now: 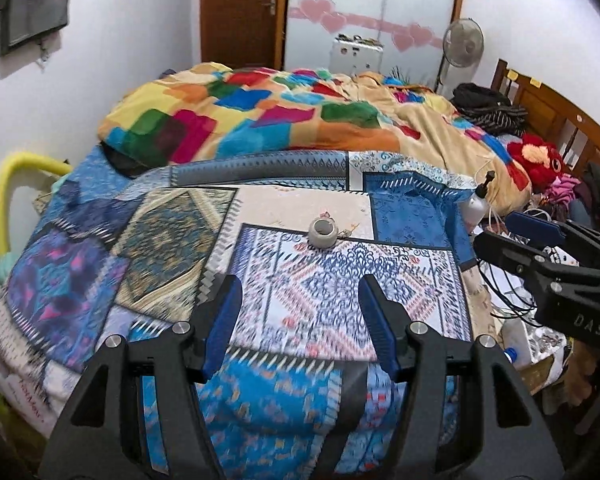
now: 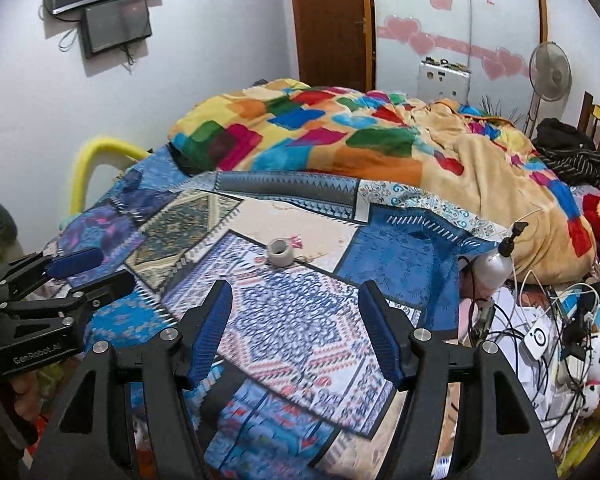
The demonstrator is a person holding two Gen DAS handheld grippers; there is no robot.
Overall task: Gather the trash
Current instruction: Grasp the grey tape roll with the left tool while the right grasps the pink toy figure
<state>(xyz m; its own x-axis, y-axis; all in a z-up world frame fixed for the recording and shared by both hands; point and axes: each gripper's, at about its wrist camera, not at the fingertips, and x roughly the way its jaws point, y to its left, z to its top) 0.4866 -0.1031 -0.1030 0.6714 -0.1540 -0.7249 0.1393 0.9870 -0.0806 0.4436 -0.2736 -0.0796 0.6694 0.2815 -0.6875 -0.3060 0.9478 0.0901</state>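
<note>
A grey tape roll [image 1: 323, 232] stands on the patterned blue bedsheet [image 1: 160, 236], mid-bed. A small pink scrap [image 2: 296, 242] lies just behind the tape roll [image 2: 281, 252], and a thin bit of litter [image 1: 346, 233] lies to its right. My left gripper [image 1: 300, 300] is open and empty, hovering above the near edge of the bed, short of the roll. My right gripper [image 2: 296, 308] is open and empty, also short of the roll. Each gripper shows in the other's view: the right one [image 1: 512, 236] at the right edge, the left one [image 2: 96, 268] at the left edge.
A colourful blanket [image 1: 260, 116] is heaped at the back of the bed. A pump bottle [image 2: 496, 264] stands at the bed's right edge beside tangled cables [image 2: 540, 328], papers and plush toys [image 1: 540, 164]. A yellow foam rail [image 1: 8, 196] is at the left. A fan [image 1: 462, 46] stands by the wardrobe.
</note>
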